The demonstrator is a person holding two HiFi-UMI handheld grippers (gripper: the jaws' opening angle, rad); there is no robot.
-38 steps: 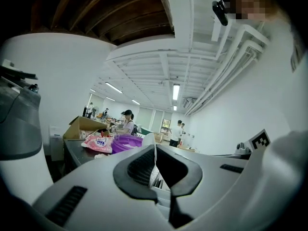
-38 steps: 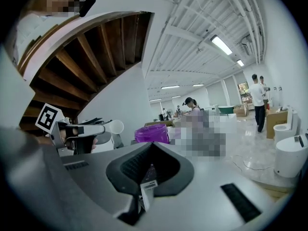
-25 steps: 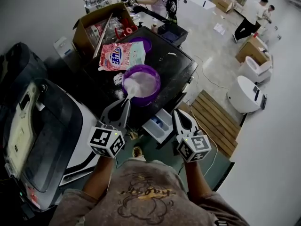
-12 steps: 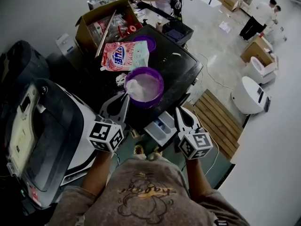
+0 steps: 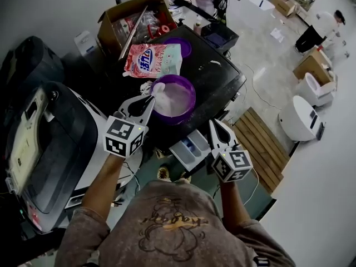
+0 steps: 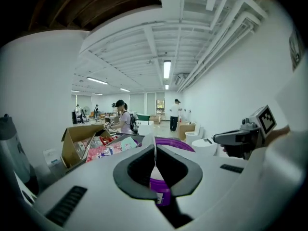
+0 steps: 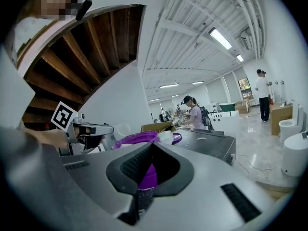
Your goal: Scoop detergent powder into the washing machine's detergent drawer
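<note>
Detergent powder (image 5: pixel 173 98) heaped in purple bowl (image 5: pixel 173 119) atop washing machine (image 5: pixel 218 78). Left hand-held gripper (image 5: pixel 148 100) reaches forward, forearm extended, jaws pinched on white scoop (image 5: pixel 158 88) at bowl's rim. Right hand-held gripper (image 5: pixel 214 125) closed, empty, just beside open drawer (image 5: pixel 189 148).

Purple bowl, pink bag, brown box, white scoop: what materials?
Purple bowl: likely plastic, smooth, even colour, slight sheen.
Pink bag: thin glossy plastic film, printed, creased, slumped flat.
Brown box: cardboard by the look, matte, flaps folded open.
White scoop, held in the left tongs: probably plastic, too small to confirm.
</note>
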